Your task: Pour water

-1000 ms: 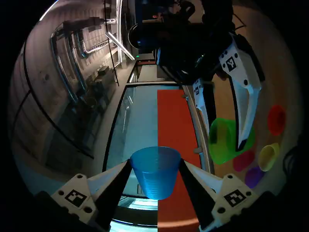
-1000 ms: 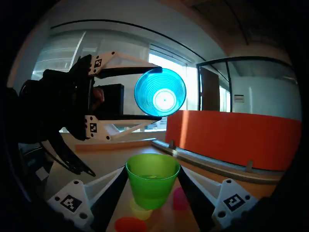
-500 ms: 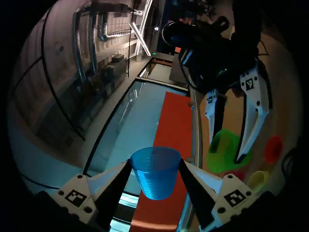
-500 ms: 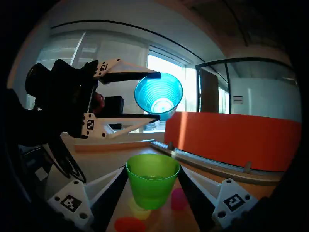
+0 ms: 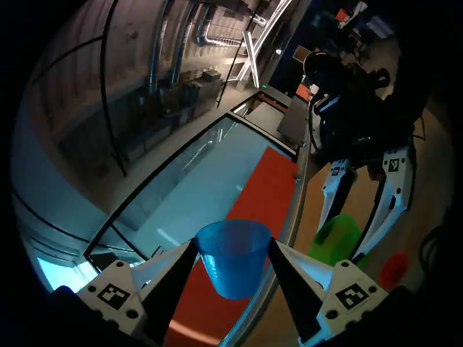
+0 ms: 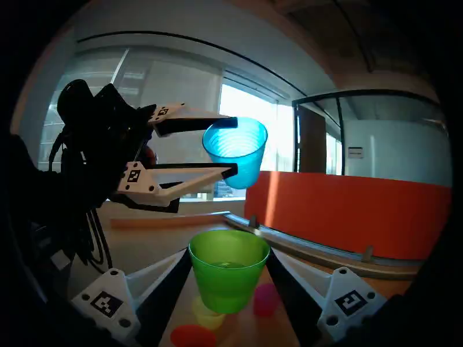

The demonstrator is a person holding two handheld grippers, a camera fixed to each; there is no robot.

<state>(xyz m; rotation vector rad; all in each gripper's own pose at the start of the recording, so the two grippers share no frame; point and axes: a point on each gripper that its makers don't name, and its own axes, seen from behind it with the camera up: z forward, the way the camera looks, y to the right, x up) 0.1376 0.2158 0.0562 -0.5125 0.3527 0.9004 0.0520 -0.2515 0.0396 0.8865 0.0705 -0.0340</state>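
now that the left gripper (image 5: pixel 233 246) has tipped its clamped translucent blue plastic cup (image 5: pixel 233 269) back nearly upright, pouring into the green plastic cup (image 6: pixel 227 283) held by the right gripper (image 6: pixel 228 257) looks done.

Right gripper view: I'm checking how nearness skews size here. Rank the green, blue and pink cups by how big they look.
1. green cup, largest, but it is also nearest the camera.
2. blue cup, held farther off.
3. pink cup, smallest, and partly hidden behind the green one, so its full size is unsure.
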